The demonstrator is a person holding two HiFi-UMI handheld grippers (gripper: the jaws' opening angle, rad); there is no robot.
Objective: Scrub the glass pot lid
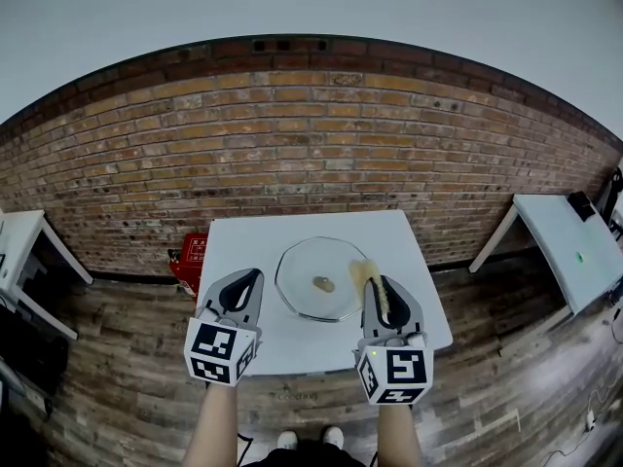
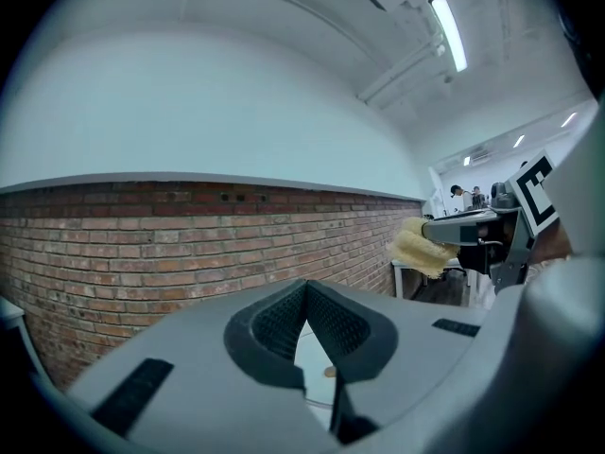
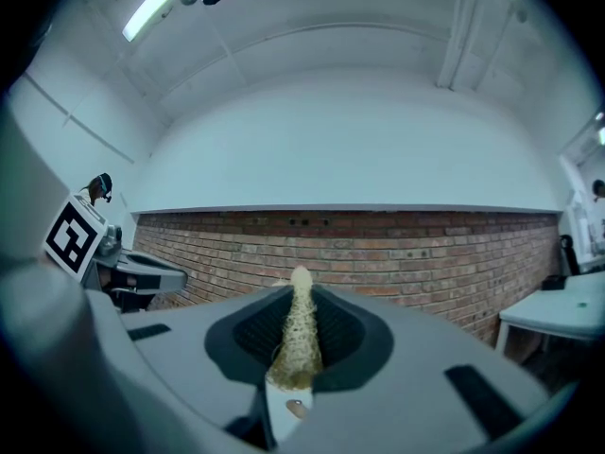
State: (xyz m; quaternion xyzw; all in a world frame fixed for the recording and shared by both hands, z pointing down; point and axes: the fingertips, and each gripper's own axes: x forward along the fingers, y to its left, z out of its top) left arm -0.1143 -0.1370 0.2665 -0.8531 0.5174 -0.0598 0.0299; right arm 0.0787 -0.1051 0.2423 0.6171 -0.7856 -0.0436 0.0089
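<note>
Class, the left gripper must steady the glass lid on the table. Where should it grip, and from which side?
Probably the knob at the centre of the glass lid, coming from above. The lid lies flat on the white table, so its rim offers little to pinch. The left gripper, now shut, must open first.

A white counter (image 1: 243, 243) stood before a red brick wall (image 1: 311, 134) on a dark wood-plank floor (image 1: 117, 358). A red crate (image 1: 192, 261) sat on the floor just beside its far left corner. More white tables stood at the left edge (image 1: 18, 241) and the right edge (image 1: 569, 246).
</note>
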